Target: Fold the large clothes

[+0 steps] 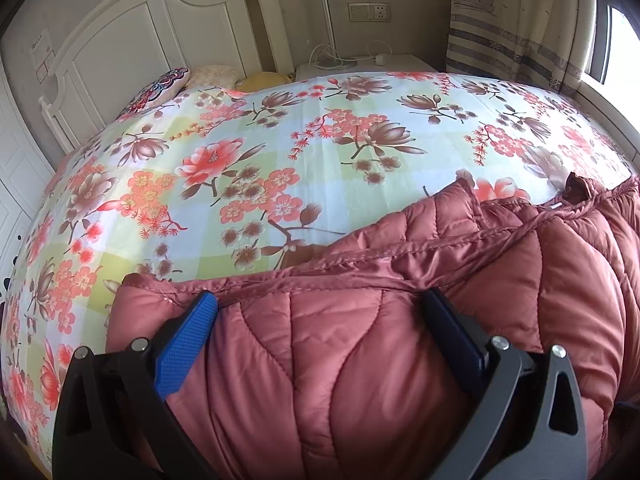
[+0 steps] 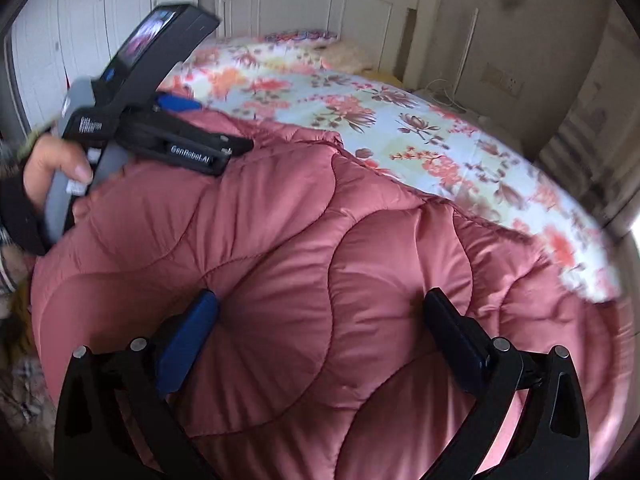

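A puffy dusty-pink quilted jacket (image 1: pixel 360 360) lies at the near side of the bed. In the left wrist view my left gripper (image 1: pixel 322 302) stands open, its blue fingers (image 1: pixel 188 344) wide apart and pressed on the jacket's piped edge, with padding bulging between them. Seen from the right wrist, my right gripper (image 2: pixel 322 300) is also open, resting on the quilted middle of the jacket (image 2: pixel 280 240). The left gripper (image 2: pixel 208 124) shows there at the upper left, held by a hand (image 2: pixel 52 168) over the jacket's far left edge.
A floral bedsheet (image 1: pixel 240 140) covers the bed beyond the jacket. Pillows (image 1: pixel 168 84) lie against a white headboard (image 1: pixel 120 32). A white nightstand (image 1: pixel 360 68) with cables sits at the back, a curtain (image 1: pixel 520 20) at the right, white wardrobe doors (image 2: pixel 80 20) at the left.
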A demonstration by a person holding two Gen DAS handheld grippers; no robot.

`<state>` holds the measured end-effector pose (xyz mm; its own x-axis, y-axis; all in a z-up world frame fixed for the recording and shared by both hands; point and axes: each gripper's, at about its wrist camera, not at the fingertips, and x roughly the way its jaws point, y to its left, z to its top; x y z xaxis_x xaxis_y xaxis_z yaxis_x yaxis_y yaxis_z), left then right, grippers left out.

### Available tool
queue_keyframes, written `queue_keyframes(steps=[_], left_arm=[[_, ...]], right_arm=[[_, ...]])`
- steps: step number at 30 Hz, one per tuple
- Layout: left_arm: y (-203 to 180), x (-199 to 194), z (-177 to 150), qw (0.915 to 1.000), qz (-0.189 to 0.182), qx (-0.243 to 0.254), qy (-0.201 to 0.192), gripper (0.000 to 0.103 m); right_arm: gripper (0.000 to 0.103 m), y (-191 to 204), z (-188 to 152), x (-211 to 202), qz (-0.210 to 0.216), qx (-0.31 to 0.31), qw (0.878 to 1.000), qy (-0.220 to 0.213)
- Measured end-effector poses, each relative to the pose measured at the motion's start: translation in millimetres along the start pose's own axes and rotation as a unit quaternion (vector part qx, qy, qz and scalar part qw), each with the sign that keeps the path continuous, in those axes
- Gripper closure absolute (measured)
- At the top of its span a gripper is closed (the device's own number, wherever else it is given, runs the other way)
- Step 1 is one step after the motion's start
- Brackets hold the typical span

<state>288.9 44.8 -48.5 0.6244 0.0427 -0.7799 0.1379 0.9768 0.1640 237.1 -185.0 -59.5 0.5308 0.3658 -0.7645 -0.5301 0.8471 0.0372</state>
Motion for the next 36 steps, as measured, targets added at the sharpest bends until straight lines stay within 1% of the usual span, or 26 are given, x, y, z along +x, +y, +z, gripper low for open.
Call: queue_keyframes(steps=[2,6,8,9,10,11,12,13,15,17,19,20,21,22,23,24,25,26,29,31,34,36], left_arm=[[-1,1,0,1.0000,0.005,0.003,0.000,0.002],[-4,-1,1,0.9996,0.025,0.014,0.004,0.002],[-9,-7,3,0.9987,0.046,0.022,0.002,0.002],[-10,-13,5,0.9976,0.065,0.025,-0.003,0.002],[-10,-22,7,0.9967,0.077,0.020,-0.012,0.002],[-9,-33,8,0.9967,0.078,0.009,-0.021,0.002],[-7,-48,10,0.9975,0.061,-0.010,-0.035,0.002],[-7,-65,11,0.9979,0.031,-0.026,-0.050,0.002],[-15,-92,11,0.9964,-0.008,-0.036,-0.076,0.002],[-28,-106,11,0.9955,-0.018,-0.027,-0.089,0.002],[-46,-100,11,0.9965,-0.027,-0.006,-0.079,0.002],[-54,-92,10,0.9973,-0.021,0.005,-0.070,0.002],[-63,-74,7,0.9985,0.001,0.022,-0.050,0.002],[-70,-55,2,0.9990,0.008,0.035,-0.026,0.002],[-74,-35,-5,0.9989,0.005,0.047,0.001,0.002],[-76,-20,-12,0.9988,-0.007,0.048,0.006,0.002],[-72,-19,-13,0.9992,-0.018,0.035,-0.004,0.002],[-69,-17,-13,0.9993,-0.022,0.029,0.000,0.002],[-66,-16,-12,0.9993,-0.025,0.027,0.000,0.002],[-65,-14,-11,0.9993,-0.027,0.026,-0.003,0.002],[-64,-14,-12,0.9993,-0.028,0.024,-0.003,0.002],[-63,-12,-12,0.9993,-0.030,0.022,-0.003,0.002]], right_arm=[[0.004,-7,-1,1,0.017,0.017,1.000,0.001],[0.004,-8,-1,4,0.022,0.018,1.000,0.005],[0.004,-11,-1,5,0.030,0.024,0.999,0.006],[0.004,-14,-3,6,0.033,0.026,0.999,0.006],[0.004,-14,-3,6,0.034,0.028,0.999,0.006],[0.004,-14,-3,6,0.035,0.029,0.999,0.005],[0.004,-15,-3,7,0.036,0.029,0.999,0.005],[0.004,-15,-3,7,0.036,0.029,0.999,0.005],[0.004,-15,-3,6,0.037,0.030,0.999,0.005],[0.004,-15,-4,6,0.037,0.030,0.999,0.004],[0.004,-14,-4,5,0.036,0.029,0.999,0.003],[0.004,-14,-4,5,0.036,0.029,0.999,0.003],[0.004,-14,-4,5,0.036,0.029,0.999,0.003],[0.004,-14,-4,5,0.037,0.030,0.999,0.003],[0.004,-15,-4,5,0.039,0.031,0.999,0.001],[0.004,-16,-4,5,0.040,0.033,0.999,0.000],[0.004,-16,-4,5,0.036,0.036,0.999,0.001],[0.004,-16,-4,5,0.034,0.034,0.999,0.001],[0.004,-14,-3,5,0.028,0.033,0.999,0.000],[0.005,-13,-2,2,0.017,0.031,0.999,0.000],[0.005,-8,2,-12,-0.036,0.026,0.999,-0.003],[0.005,-8,3,-29,-0.068,0.017,0.997,-0.021]])
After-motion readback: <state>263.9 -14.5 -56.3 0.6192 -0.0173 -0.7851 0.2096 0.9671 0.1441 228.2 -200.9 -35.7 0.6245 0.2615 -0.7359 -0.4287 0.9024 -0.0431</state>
